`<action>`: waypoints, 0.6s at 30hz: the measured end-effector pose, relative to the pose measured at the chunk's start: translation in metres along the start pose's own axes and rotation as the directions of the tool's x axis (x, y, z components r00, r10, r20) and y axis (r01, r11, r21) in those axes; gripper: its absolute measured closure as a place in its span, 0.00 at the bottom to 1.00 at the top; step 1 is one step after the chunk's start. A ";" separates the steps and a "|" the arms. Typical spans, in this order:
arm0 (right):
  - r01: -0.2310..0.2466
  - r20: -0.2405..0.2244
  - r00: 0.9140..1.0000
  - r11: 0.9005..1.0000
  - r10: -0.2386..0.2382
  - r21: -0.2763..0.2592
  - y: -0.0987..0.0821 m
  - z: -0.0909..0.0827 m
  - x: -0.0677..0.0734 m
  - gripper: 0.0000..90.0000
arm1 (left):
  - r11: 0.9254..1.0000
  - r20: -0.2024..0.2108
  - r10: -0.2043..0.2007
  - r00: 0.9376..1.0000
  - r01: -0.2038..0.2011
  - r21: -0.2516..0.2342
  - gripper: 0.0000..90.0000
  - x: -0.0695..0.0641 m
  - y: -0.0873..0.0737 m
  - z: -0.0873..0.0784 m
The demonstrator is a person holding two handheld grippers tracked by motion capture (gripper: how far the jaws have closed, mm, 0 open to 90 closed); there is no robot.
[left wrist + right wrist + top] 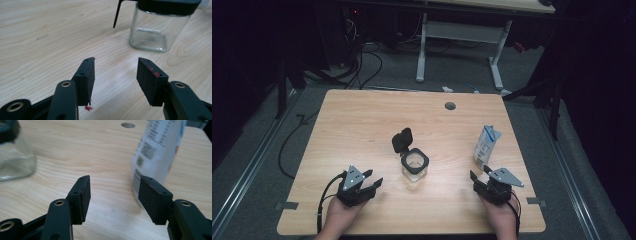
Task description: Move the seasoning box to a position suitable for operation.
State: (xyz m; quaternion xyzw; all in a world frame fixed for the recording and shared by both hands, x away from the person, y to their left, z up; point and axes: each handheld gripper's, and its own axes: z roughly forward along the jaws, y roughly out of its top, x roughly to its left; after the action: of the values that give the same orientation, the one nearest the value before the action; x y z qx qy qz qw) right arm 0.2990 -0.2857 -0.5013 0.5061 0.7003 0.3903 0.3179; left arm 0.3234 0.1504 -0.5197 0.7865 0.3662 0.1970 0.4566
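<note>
With both the left gripper [373, 182] and right gripper [477, 179] gaping empty, close the right squarely around the carton [486, 145] right of the open jar [415, 165]

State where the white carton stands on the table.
In the high view the white carton stands upright near the table's right edge, just beyond the right gripper and right of the glass jar.

Dim, dark-edged high view; brighter gripper views, where the carton [157, 152] is blurred and the jar [13, 150] soft.
</note>
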 end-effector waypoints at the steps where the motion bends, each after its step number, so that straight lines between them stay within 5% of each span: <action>1: 0.000 0.015 1.000 1.000 0.000 0.007 -0.001 -0.001 -0.002 0.48 | 1.000 -0.004 0.001 1.000 -0.001 -0.001 0.54 -0.001 -0.001 -0.001; 10: -0.016 0.057 0.998 1.000 0.015 0.020 0.010 0.000 -0.022 0.48 | 1.000 -0.020 0.004 1.000 -0.004 0.002 0.53 -0.002 -0.002 0.000; 18: -0.055 0.072 0.996 0.998 0.053 0.036 0.027 0.023 -0.041 0.52 | 1.000 -0.018 -0.008 1.000 0.008 0.001 0.53 0.001 -0.004 -0.001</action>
State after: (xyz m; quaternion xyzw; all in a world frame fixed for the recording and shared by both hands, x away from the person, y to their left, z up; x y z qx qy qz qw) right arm 0.3424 -0.3153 -0.4865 0.5444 0.6818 0.3673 0.3223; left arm 0.3217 0.1524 -0.5228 0.7836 0.3734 0.2019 0.4536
